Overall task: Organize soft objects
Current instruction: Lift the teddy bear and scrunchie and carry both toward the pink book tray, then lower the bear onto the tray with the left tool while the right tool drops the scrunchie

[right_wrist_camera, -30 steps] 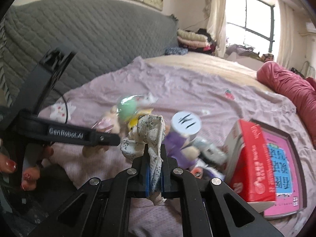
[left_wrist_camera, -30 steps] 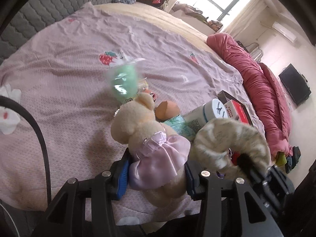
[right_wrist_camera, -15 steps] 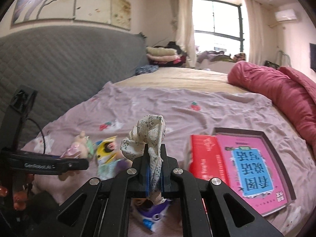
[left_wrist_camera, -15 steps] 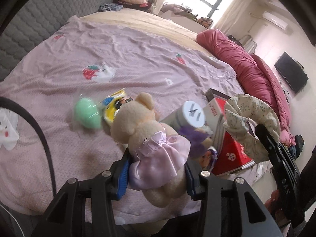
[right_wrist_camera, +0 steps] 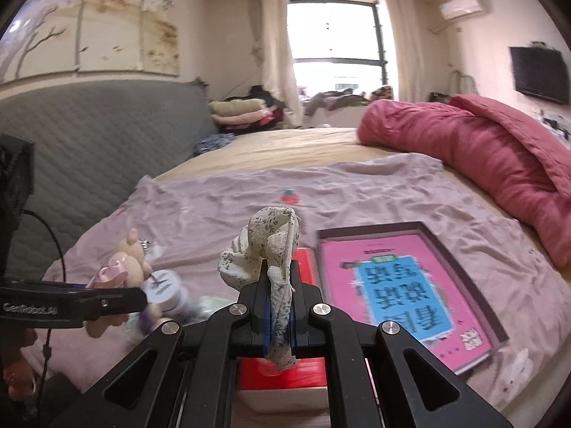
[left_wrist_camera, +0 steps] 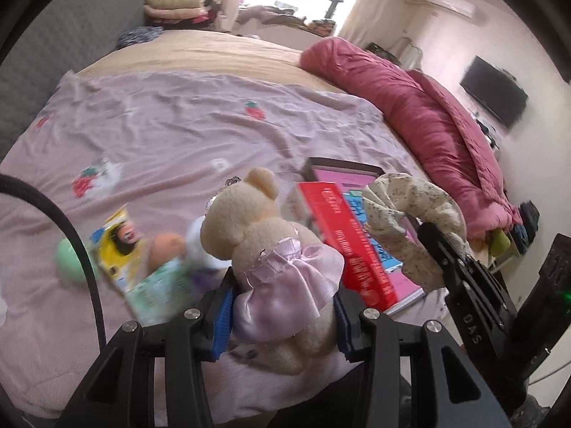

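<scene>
Pink sheet (left_wrist_camera: 171, 121) lies bare beyond the clutter (left_wrist_camera: 142, 260).

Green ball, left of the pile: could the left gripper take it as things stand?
Probably not: the left gripper is already shut on the teddy bear, so nothing else fits between its jaws, though the green ball lies unobstructed.

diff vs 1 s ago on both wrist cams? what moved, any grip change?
Both claws lifted off the clutter pile and swung toward the pink book and red box; the view now takes in more of the room. No grip change: left claw keeps the teddy bear clamped, right claw stays shut on the floral scrunchie. The green ball, yellow packet and the rest lie where they were.
</scene>
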### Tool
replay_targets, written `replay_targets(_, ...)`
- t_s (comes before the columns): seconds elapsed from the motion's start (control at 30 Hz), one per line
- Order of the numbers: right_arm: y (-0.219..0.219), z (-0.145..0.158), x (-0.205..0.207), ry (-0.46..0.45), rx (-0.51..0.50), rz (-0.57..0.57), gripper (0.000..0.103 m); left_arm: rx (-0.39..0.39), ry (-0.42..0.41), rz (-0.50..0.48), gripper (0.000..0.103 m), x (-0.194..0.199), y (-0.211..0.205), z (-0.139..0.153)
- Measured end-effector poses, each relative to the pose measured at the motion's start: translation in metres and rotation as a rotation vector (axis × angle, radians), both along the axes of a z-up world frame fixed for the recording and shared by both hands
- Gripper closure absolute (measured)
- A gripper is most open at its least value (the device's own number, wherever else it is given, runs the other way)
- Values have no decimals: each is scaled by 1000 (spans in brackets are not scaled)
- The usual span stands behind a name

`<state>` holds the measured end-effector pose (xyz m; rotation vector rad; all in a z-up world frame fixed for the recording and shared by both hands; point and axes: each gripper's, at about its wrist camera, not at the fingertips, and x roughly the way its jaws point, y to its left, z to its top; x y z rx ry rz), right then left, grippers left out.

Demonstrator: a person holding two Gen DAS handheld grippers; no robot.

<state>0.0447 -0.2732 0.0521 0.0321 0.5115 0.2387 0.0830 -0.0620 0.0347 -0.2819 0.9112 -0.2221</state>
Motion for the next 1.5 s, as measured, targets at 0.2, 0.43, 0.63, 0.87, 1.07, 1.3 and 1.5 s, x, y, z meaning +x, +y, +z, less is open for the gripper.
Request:
replay_targets(0.2, -40, -2, 8, -21, -37, -129, 97, 35, -10, -76, 56, 20, -49, 7)
replay_targets(0.43, -91, -11, 14, 4, 2, -241, 97, 66, -2, -179, 56, 40, -108, 8)
replay_targets(0.63, -127, -25, 18, 33, 34, -321, 97, 107, 25, -249, 56, 56, -149, -2)
replay_targets(0.87, -151, -42, 24, 78, 53, -369, 97, 148, 84, -334, 56, 72, -192, -22)
replay_targets(1.07, -164, -58, 29, 128, 60, -401, 96, 184, 143, -401, 56, 82, -224, -41)
replay_targets(1.3, -178, -72, 38, 180, 87, -411, 96, 233, 195, -470, 56, 85, -247, -60)
replay_targets(1.5, -184, -88, 46, 243, 95, -432, 94, 280, 243, -481, 55, 89, -253, -79)
